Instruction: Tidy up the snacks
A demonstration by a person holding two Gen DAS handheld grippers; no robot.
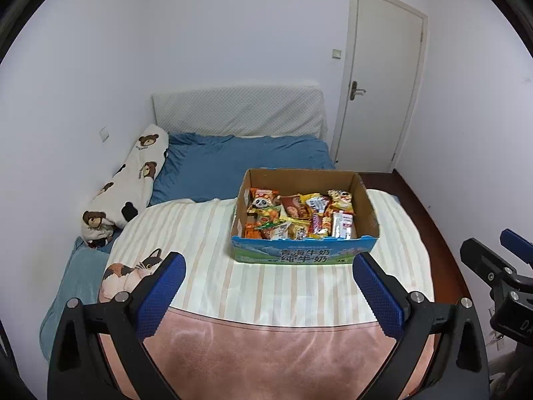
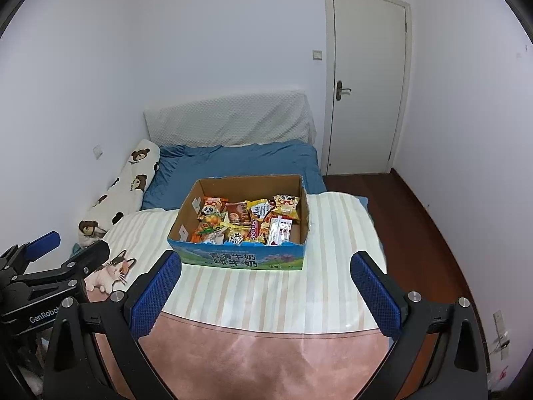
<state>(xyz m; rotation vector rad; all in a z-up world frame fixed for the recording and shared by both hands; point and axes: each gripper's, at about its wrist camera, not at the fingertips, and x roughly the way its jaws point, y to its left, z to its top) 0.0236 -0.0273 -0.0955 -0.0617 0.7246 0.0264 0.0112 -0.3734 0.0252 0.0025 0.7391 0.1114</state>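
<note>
A cardboard milk carton box (image 1: 304,253) with its top flaps cut away sits on a striped cream blanket (image 1: 206,266) spread over the bed, toward the blanket's far right part in the left wrist view and nearer the middle in the right wrist view. The box is packed with snack packets (image 1: 299,215), among them a panda-printed packet (image 1: 261,203) at the far left and a white-and-pink packet (image 1: 343,225) at the near right; one red packet in the right wrist view carries lettering too small to read surely. The blue front panel of the box bears Chinese characters, "青海牛奶 纯牛奶". The left gripper (image 1: 268,286) hangs above the near blanket with its blue-padded jaws spread wide and nothing between them; the right gripper (image 2: 266,283) stands the same way, wide apart and empty, the box just beyond its fingertips. "GenRobot" is partly readable on the left gripper's body in the right wrist view. Bare blanket lies between both grippers and the box front, and to the box's left as far as a cat print (image 2: 111,271). A bear-print bolster (image 1: 126,186) lies along the left wall, a blue sheet (image 1: 240,160) beyond the box, and wooden floor (image 2: 416,233) runs along the bed's right edge to a closed white door (image 2: 366,80).
</note>
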